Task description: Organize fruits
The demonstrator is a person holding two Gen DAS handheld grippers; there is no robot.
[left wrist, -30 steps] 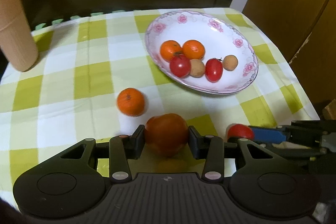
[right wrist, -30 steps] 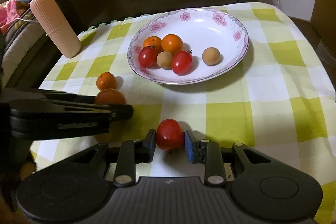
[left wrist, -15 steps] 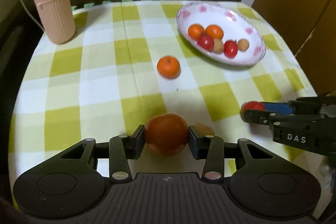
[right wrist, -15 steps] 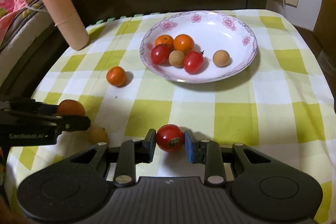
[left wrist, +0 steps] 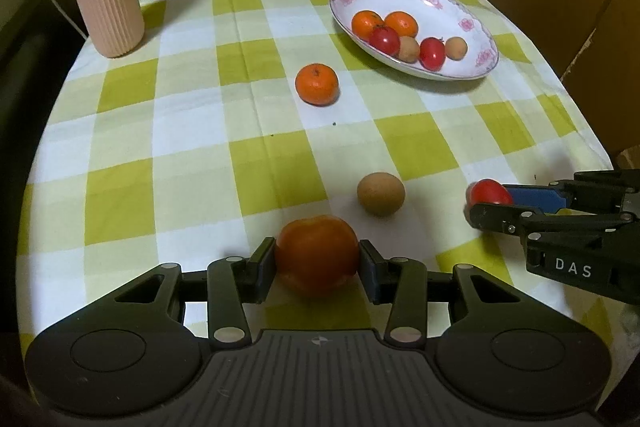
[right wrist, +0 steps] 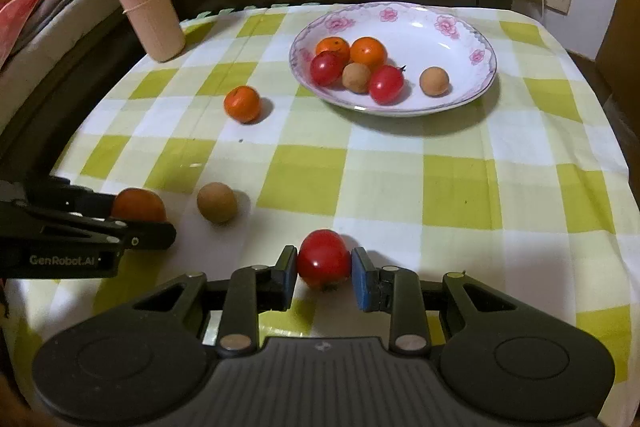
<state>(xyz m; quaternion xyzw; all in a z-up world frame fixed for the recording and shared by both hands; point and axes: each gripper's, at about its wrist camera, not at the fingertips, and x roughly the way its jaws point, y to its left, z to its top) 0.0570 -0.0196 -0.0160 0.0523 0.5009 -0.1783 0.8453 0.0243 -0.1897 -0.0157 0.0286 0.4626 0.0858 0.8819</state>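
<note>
While plate [right wrist: 486, 77] holds six fruits — left claw [left wrist: 317, 263] grips orange, right claw [right wrist: 323, 273] grips tomato.

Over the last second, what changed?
Both grippers pulled back from the plate, fruit still clamped: left gripper on the orange tomato, right gripper on the cherry tomato. A brown longan came into view on the cloth. The loose tangerine and the plate's six fruits stayed put.

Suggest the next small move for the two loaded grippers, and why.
Probably carry both toward the plate: the left gripper grips an orange, the right gripper a tomato, and the plate already holds matching fruit with open space on its right side.
</note>
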